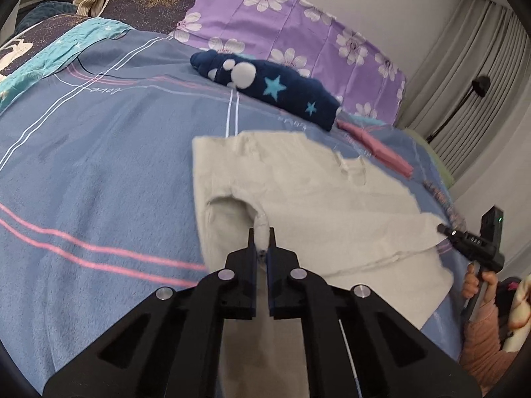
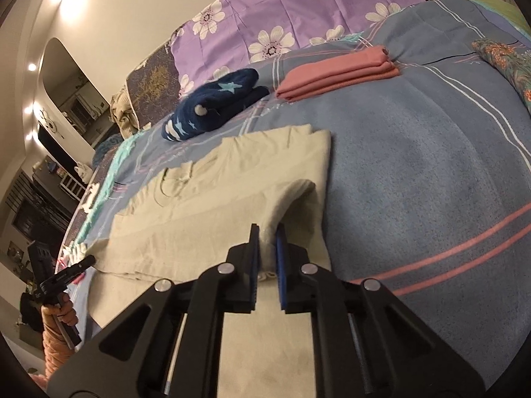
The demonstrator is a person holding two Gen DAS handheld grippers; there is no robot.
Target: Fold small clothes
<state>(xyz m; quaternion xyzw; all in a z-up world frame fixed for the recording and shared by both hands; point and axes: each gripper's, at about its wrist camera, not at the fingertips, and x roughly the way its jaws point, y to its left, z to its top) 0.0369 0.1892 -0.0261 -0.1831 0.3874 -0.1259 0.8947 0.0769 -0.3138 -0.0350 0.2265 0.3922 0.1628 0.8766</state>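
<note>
A cream garment (image 1: 298,182) lies spread on a blue bedspread (image 1: 99,165) marked with pink and white stripes. It sits in the middle of the bed, its near edge lifted off the cover at two spots.

The left gripper (image 1: 262,235) is clamped on a pinch of the cream fabric, which bunches up between the two black fingers and rises in a small ridge just ahead of the tips. The right gripper (image 2: 267,232) likewise grips the cloth: a fold stands up between its blue-lined pads, with a tented hump of fabric just beyond them. Both point down toward the bed at a slant.

In the left wrist view the other gripper shows at the right edge, held by a hand (image 1: 478,282) in a pink sleeve (image 1: 481,341); its fingertips meet the far corner of the garment (the exact contact is small and hard to read from this side). In the right wrist view the opposite tool appears at the lower left, again with a hand (image 2: 63,311) around its handle.

Beyond the cream garment lies a dark blue fleece piece (image 1: 265,89) with pale stars and white spots, loosely rolled. Beside it sits a pink folded cloth (image 2: 335,73), neatly stacked, well apart from the cream garment. A purple flowered pillow (image 1: 298,23) runs along the head of the bed, and grey curtains (image 1: 481,76) hang at the right of the left wrist view.
</note>
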